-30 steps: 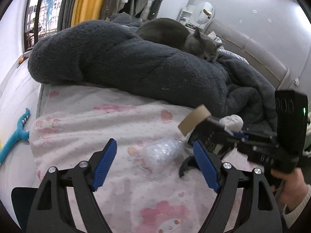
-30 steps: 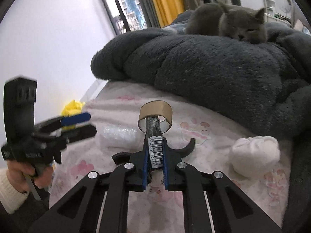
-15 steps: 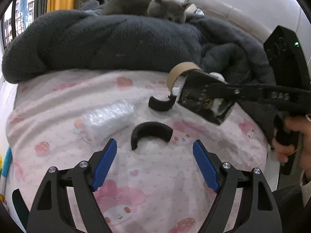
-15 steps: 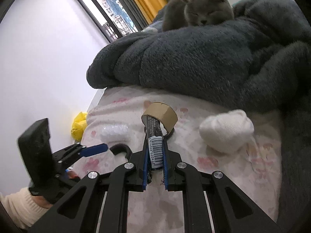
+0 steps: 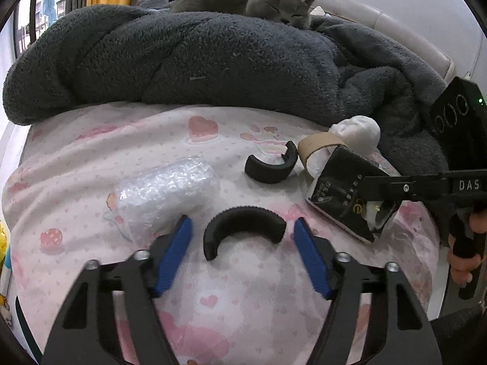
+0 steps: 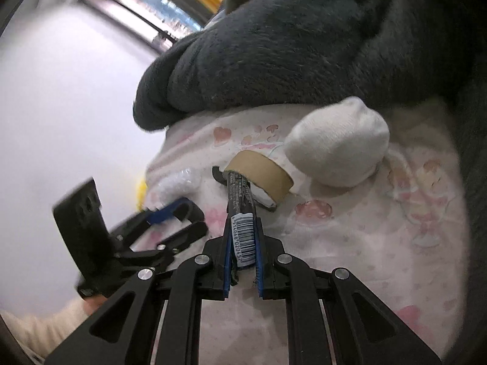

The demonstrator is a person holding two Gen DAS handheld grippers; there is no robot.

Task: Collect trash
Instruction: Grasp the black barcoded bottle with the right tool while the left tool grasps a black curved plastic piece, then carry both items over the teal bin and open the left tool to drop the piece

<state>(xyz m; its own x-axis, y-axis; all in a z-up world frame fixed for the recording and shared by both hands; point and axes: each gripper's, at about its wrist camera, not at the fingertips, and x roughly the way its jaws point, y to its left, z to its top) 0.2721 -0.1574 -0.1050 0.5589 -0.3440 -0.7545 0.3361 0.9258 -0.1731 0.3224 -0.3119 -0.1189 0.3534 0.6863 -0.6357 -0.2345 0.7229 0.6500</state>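
Observation:
My left gripper is open, its blue pads on either side of a black curved plastic piece lying on the pink bedsheet. A second black curved piece lies farther off. A clear bubble-wrap wad lies left of the fingers. My right gripper is shut on a flat black wrapper with a barcode; the wrapper also shows in the left wrist view. A brown cardboard tape core sits at the wrapper's tip. A white balled sock lies beside it.
A dark grey fleece blanket is heaped across the far side of the bed, with a grey cat lying on top. A yellow object shows past the bed's left edge. The padded headboard is at the far right.
My left gripper has moved down and forward over the near black curved piece and narrowed around it. My right gripper, still holding the wrapper, has lowered towards the sheet and tilted.

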